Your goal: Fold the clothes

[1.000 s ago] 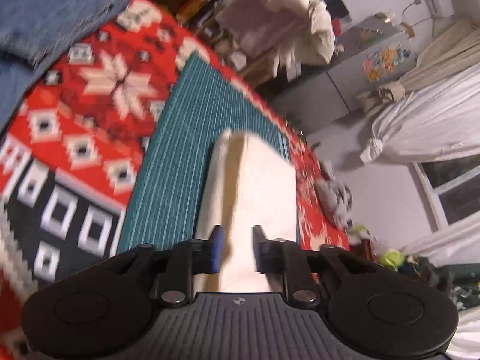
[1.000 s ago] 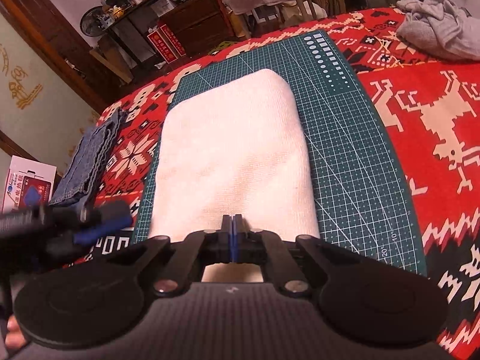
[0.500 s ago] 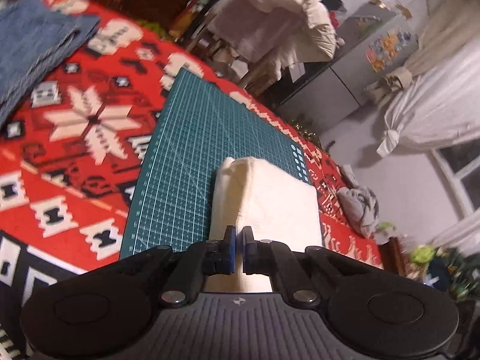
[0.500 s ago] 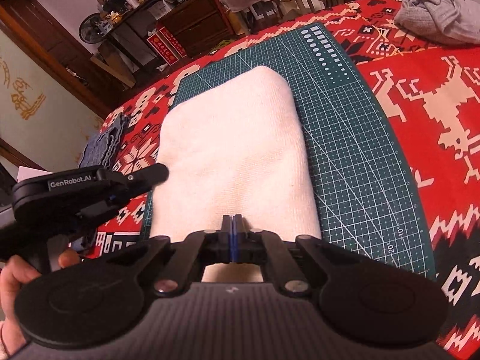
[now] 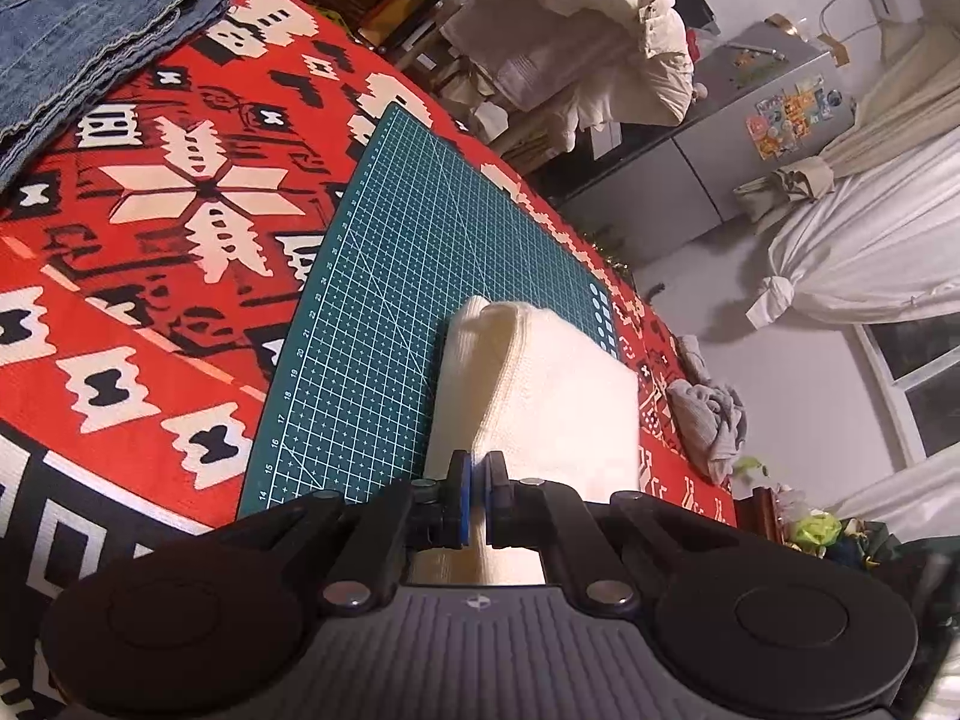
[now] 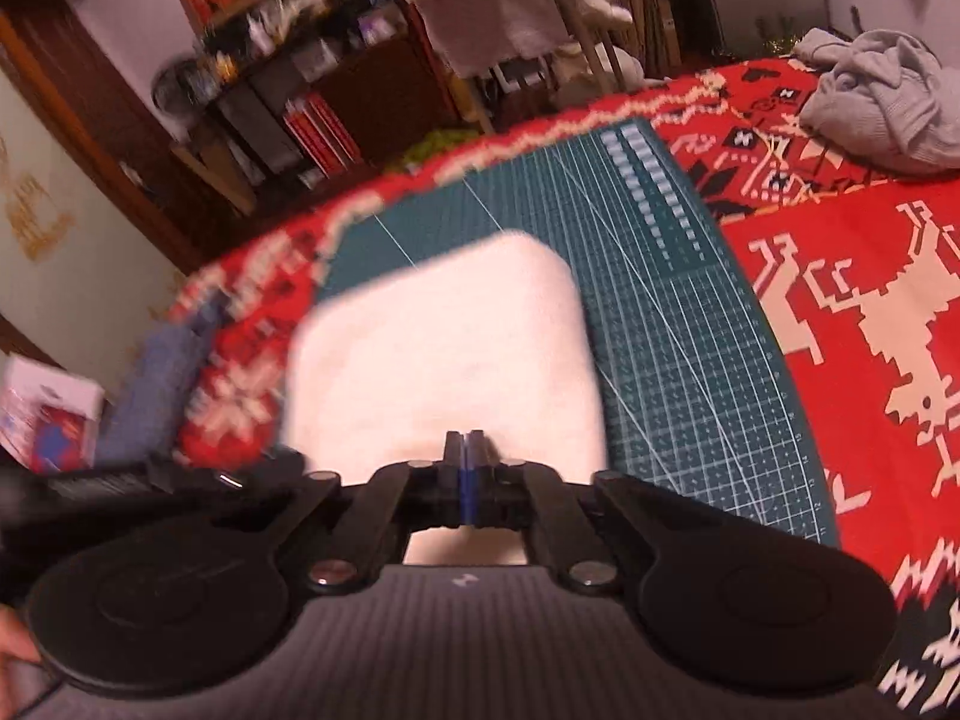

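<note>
A white folded towel (image 5: 558, 396) lies lengthwise on the green cutting mat (image 5: 390, 276). My left gripper (image 5: 478, 480) is shut on the towel's near left edge, and the cloth rises in a ridge from its blue pads. In the right wrist view, which is motion-blurred, the towel (image 6: 444, 348) fills the middle of the mat (image 6: 678, 324). My right gripper (image 6: 463, 450) is shut on the towel's near edge, which looks raised off the mat. The left gripper's dark body (image 6: 120, 486) shows at the lower left.
Red patterned cloth (image 5: 150, 276) covers the table. Folded blue jeans (image 5: 78, 30) lie at the far left, and a crumpled grey garment (image 6: 882, 102) at the far right. Shelves, a chair draped with clothes (image 5: 576, 42) and curtains stand beyond the table edge.
My left gripper was open over the towel; it has shut on the near left edge. The right gripper stays shut and has moved with the towel, blurring its view.
</note>
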Motion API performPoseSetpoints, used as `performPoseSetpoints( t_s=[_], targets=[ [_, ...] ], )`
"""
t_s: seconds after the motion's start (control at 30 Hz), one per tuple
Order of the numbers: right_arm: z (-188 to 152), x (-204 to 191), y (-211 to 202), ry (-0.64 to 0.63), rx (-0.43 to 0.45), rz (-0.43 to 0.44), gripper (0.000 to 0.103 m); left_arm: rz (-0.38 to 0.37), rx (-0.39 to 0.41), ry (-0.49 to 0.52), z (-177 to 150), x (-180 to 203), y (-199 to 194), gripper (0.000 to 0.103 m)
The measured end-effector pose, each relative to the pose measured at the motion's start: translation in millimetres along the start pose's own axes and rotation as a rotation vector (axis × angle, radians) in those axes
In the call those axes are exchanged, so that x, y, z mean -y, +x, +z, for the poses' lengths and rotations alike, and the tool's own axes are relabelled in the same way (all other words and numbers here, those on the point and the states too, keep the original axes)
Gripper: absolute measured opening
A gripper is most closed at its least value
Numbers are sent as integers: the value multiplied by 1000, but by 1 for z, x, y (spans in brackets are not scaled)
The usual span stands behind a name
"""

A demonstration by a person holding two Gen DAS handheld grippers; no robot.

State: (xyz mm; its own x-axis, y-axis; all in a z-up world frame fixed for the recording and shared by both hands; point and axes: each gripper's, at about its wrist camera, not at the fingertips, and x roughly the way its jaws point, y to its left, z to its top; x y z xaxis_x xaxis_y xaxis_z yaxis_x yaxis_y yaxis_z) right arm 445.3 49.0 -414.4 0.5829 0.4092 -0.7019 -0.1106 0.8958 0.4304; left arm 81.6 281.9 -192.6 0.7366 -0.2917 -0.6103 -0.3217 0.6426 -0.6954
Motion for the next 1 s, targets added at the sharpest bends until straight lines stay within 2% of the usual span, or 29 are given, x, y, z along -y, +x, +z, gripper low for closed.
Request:
performPoseSetpoints(
  t_s=[0.23, 0.37, 0.47, 0.53, 0.63, 0.83, 0.93, 1.0],
  targets=[
    [16, -4, 2, 20, 37, 25, 2, -9, -6, -21, 1, -3, 1, 5],
    [14, -5, 17, 0, 20, 10, 0, -22, -4, -35, 2, -4, 0, 6],
    [14, -8, 18, -15, 12, 1, 0, -37, 27, -46, 9, -3, -2, 6],
    [13, -7, 17, -2, 14, 5, 0, -60, 64, -66, 21, -5, -1, 11],
    [12, -4, 17, 18, 13, 18, 0, -114, 74, -139, 40, -13, 10, 17],
    [14, -1, 19, 46, 8, 29, 0, -200, -13, -258, 61, -28, 37, 26],
    [14, -1, 20, 49, 6, 29, 0, -245, -28, -309, 62, -33, 47, 25],
    [15, -2, 20, 50, 5, 28, 0, -242, -12, -281, 62, -29, 48, 14]
  ],
)
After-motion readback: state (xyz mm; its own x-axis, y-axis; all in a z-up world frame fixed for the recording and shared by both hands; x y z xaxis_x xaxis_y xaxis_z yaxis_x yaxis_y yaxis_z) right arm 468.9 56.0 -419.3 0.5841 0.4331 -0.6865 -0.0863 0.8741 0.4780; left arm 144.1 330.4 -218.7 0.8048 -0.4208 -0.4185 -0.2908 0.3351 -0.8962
